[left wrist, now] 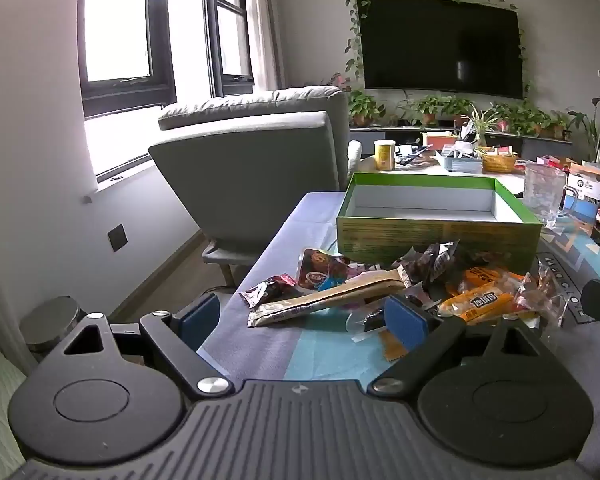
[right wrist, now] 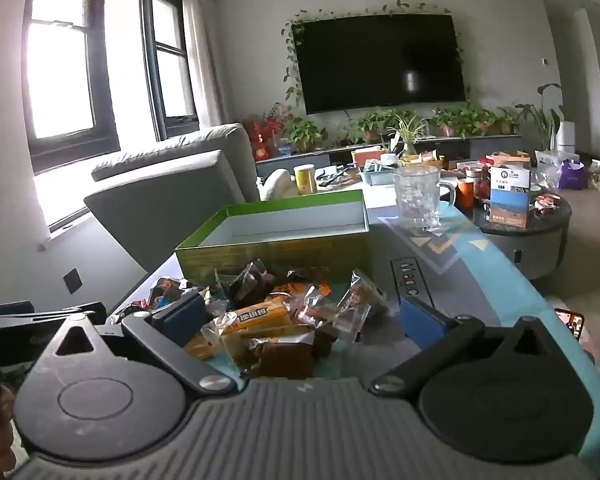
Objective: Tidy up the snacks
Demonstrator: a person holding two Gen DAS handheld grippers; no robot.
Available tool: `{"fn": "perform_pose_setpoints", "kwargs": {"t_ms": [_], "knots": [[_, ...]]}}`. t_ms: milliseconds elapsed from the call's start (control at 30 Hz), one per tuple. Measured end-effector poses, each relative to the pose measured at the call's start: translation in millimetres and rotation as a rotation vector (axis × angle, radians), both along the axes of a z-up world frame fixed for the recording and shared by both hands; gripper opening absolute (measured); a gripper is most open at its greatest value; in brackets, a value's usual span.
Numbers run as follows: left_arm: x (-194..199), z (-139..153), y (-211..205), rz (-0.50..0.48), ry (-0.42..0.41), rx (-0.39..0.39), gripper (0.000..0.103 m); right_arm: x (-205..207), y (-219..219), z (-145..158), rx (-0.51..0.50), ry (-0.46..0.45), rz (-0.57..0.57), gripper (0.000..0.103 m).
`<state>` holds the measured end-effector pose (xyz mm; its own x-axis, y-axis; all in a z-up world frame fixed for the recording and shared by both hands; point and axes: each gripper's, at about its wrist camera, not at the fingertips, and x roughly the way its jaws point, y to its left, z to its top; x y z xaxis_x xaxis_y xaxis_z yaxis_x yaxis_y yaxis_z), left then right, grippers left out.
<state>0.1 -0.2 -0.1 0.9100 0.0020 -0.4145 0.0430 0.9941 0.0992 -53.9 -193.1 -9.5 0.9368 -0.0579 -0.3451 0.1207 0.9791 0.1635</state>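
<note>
Between the left gripper's [left wrist: 302, 318] blue pads, spread wide, nothing is gripped; a long tan bar wrapper [left wrist: 328, 300] and a clear packet [left wrist: 370, 322] lie on the cloth within the gap, untouched as far as I can tell. Right gripper [right wrist: 304, 314] also stands parted and empty, its pads flanking the orange-labelled packets [right wrist: 256, 318] at the near edge of the snack pile [right wrist: 300, 300]. Both point slightly downward, likely lined up for a first pick. Just behind the pile sits the green box [left wrist: 436, 236], lidless and apparently empty, probably the destination. Beyond, a clear plastic jug [right wrist: 416, 196] stands on the patterned tablecloth [left wrist: 260, 344].
</note>
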Motion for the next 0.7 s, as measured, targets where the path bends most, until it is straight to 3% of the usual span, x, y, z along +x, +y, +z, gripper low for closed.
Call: {"fn": "perform_pose_setpoints", "kwargs": {"t_ms": [700], "knots": [[-3.9, -7.9, -1.2, -0.047, 0.052, 0.002, 0.077, 0.0, 1.6, -3.9, -0.004, 0.03, -0.016, 0.055]]}}
